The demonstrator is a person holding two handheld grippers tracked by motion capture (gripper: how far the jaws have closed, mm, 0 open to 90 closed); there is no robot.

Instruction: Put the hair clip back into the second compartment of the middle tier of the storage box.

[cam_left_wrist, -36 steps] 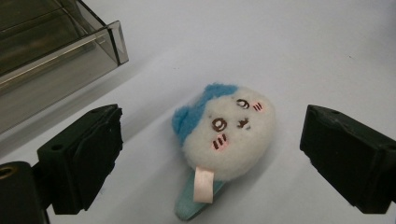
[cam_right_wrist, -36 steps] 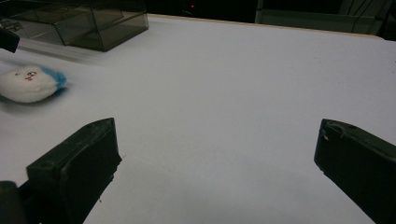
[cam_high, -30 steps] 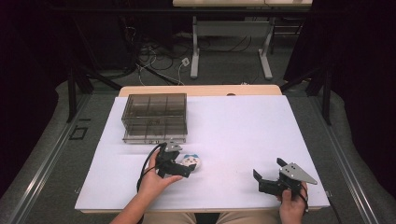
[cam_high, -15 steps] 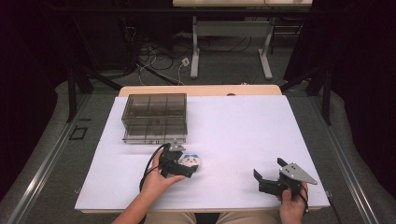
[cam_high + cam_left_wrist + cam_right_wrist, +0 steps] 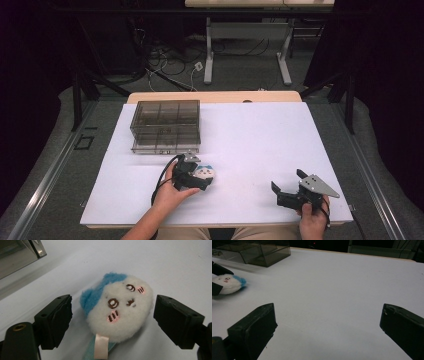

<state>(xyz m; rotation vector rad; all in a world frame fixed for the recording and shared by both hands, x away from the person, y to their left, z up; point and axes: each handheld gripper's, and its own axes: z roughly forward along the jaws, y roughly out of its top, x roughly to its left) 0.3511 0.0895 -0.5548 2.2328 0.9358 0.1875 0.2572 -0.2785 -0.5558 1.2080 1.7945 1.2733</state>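
The left hand-held gripper [image 5: 199, 173] lies low over the table [image 5: 250, 135], its jaws set either side of a small plush toy [image 5: 205, 172]. In the left gripper view the toy [image 5: 118, 307], white with a blue patch and a stitched face, sits between the two black jaws; these have just been closing in on it, yet a sliver of table seems to show on each side, so the pads look not quite pressed on the plush. A pale ribbon tab [image 5: 101, 347] hangs from the toy at 6 o'clock.

At 11 o'clock from the toy, near but apart, stands a smoky clear compartment box [image 5: 166, 125].

Well off at 4 o'clock, near the table's front edge, the right hand-held gripper [image 5: 291, 186] rests in the person's right hand [image 5: 312, 220] with its jaws spread wide and nothing between them. From its own view the toy [image 5: 230, 283] lies far off at 10 o'clock, the box [image 5: 262, 252] beyond it.
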